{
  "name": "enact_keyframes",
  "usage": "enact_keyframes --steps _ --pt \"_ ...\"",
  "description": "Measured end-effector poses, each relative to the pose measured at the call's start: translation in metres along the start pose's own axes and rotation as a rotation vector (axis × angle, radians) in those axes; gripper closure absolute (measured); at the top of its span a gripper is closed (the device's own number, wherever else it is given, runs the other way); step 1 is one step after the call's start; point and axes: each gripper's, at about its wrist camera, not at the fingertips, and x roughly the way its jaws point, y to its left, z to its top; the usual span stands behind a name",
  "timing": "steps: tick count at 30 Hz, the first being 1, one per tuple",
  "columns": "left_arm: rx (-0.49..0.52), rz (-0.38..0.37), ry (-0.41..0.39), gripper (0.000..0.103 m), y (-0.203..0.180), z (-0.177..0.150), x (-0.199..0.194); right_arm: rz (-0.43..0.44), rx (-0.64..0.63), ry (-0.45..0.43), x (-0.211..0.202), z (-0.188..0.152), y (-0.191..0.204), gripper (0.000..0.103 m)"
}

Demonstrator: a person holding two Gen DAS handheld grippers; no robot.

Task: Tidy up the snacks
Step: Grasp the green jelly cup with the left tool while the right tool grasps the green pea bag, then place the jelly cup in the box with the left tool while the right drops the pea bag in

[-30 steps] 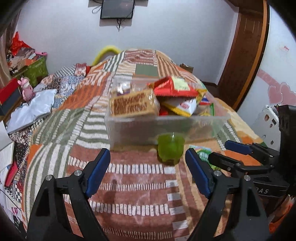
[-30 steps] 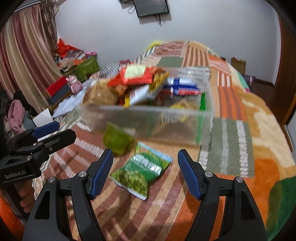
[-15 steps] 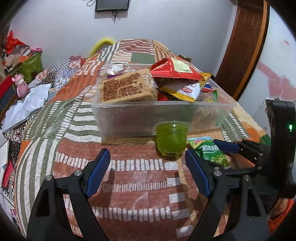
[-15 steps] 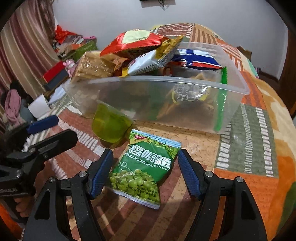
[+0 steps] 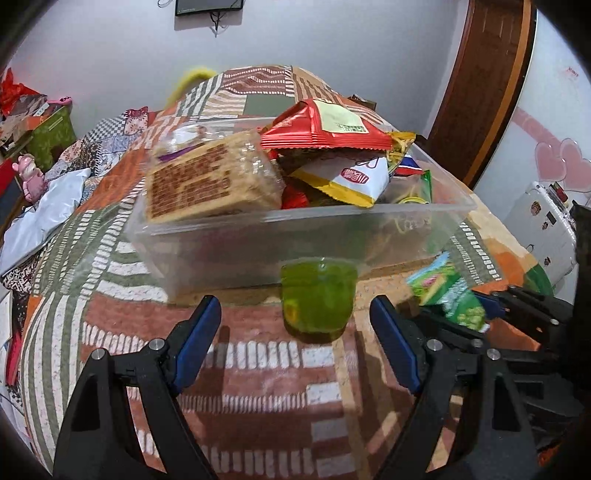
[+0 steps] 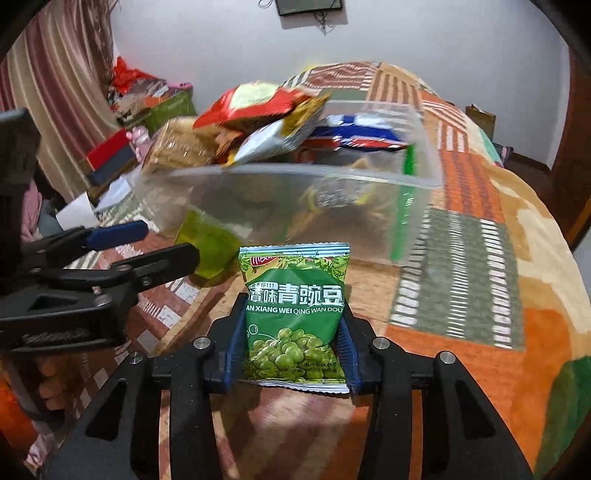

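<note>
So the right gripper (image 6: 293, 341) is clamped on the green pea packet (image 6: 295, 314), blue pads squeezing it from both sides. The packet stands upright between the fingers, top edge pointing toward the bin, and in the left wrist view it looks lifted off the blanket (image 5: 258, 376), though it's blurry there so I can't swear to it.

The left gripper (image 5: 295, 332) is spread wide with nothing in it. Its blue pads (image 5: 195, 338) sit low over the blanket, and the green jelly cup (image 5: 317, 299) is just ahead, roughly lined up with the gap but closer to the right-hand finger. No contact with the cup that I can see.

The jelly cup stands upright on the blanket, right up against the front wall of the clear plastic bin (image 5: 303, 221). Touching or just beside, can't tell for sure.

The bin is piled with snacks. There's a wrapped cracker block (image 5: 210, 181) leaning at the left end, a red packet (image 5: 325, 129) on top of the heap, a white and yellow packet (image 5: 347, 181) under it, and a blue and white packet (image 6: 362, 133) toward the far side. Several stick up past the rim.

Everything's on a patchwork blanket on a bed. Behind it a white wall with a small screen (image 5: 208, 5), a wooden door (image 5: 487, 88) on the right, and clutter plus a pink toy (image 5: 31, 177) off to the left.
</note>
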Motion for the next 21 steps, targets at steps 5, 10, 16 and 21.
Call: enact_keyframes --steps 5,10,16,21 --pt "-0.004 -0.015 0.048 0.031 -0.006 0.009 0.019 0.005 0.030 -0.041 -0.010 0.006 -0.006 0.063" --pt "-0.033 -0.068 0.112 0.053 -0.004 0.012 0.039 0.016 0.061 -0.062 -0.014 0.006 -0.013 0.063" --pt "-0.039 -0.083 0.104 0.056 -0.004 0.011 0.037 0.018 0.081 -0.069 -0.015 0.008 -0.018 0.063" --pt "-0.033 -0.090 0.082 0.057 -0.003 0.001 0.020 0.006 0.079 -0.085 -0.023 0.011 -0.020 0.063"
